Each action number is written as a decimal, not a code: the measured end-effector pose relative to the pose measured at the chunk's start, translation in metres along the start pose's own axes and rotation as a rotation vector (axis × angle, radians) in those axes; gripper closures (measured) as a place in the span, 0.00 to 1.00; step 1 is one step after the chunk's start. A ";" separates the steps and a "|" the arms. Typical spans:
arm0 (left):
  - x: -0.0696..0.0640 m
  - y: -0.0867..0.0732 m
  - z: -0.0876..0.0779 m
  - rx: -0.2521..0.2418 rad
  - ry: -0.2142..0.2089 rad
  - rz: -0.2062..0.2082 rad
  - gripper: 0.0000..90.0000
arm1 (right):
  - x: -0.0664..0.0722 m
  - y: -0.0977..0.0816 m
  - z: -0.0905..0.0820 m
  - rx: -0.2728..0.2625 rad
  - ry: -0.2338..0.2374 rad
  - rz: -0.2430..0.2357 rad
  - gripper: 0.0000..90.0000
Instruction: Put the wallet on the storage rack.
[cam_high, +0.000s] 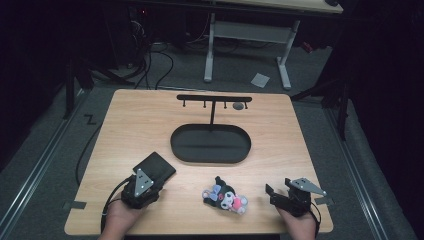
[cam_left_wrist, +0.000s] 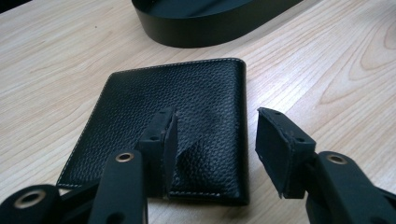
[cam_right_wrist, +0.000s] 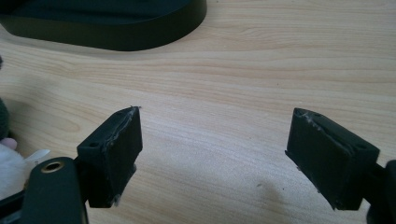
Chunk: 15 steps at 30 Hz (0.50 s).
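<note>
At the table's near left corner, a black leather wallet lying flat, long axis angling away toward the oval black tray, left gripper hovering over its near edge with jaws apart, right gripper gaping over bare wood.

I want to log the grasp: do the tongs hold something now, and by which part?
Nothing is held. The left tongs stand open over the near edge of the black wallet, which lies flat on the table; the right tongs are open over bare wood.
</note>
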<state>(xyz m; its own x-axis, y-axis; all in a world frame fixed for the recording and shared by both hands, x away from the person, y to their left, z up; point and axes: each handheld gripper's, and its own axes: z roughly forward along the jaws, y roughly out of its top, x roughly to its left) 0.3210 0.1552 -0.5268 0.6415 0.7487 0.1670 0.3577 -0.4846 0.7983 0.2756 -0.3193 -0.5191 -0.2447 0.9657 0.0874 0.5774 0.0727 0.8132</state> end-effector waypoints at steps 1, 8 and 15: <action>-0.001 0.001 0.001 -0.002 0.002 0.005 0.54 | 0.000 0.000 0.000 0.000 -0.002 -0.004 0.20; -0.005 0.003 0.010 0.045 0.047 0.042 0.53 | -0.003 -0.004 -0.005 0.007 -0.017 -0.005 0.20; -0.006 0.002 0.014 0.067 0.065 0.074 0.52 | -0.004 -0.004 -0.004 0.010 -0.015 -0.005 0.21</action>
<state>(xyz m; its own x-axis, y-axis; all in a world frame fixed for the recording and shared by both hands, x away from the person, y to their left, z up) 0.3276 0.1432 -0.5348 0.6230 0.7367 0.2630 0.3571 -0.5670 0.7423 0.2714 -0.3242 -0.5209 -0.2358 0.9690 0.0741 0.5842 0.0804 0.8076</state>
